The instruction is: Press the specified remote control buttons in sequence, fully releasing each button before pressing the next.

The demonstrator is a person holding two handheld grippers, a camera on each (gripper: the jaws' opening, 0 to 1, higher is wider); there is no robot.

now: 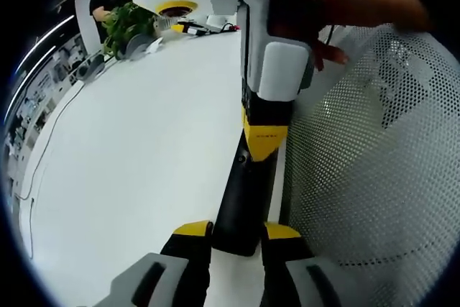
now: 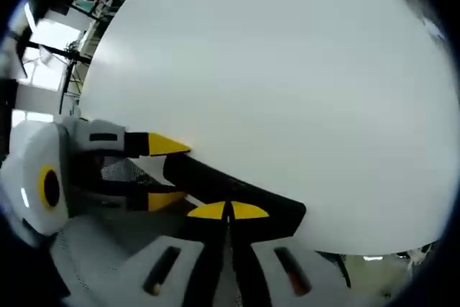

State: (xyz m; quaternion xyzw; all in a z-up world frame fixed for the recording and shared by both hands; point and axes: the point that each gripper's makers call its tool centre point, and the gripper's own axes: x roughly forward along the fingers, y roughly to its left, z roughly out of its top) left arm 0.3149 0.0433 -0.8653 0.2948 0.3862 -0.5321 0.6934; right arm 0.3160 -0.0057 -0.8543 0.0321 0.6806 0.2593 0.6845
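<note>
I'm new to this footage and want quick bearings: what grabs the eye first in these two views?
The long black remote control lying on the white table, beside a white perforated mesh panel. In the left gripper view the right gripper comes down onto the remote, while the left gripper stands with its yellow-tipped jaws either side of the remote's near end. In the right gripper view, that gripper's jaws are together over the remote.

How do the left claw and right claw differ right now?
Left claw is open, its yellow tips on either side of the black remote's near end; right claw is shut, tips together, pressing down on the remote. The left comes at the remote's end, the right from above. Both have yellow tips and work over the white table.
</note>
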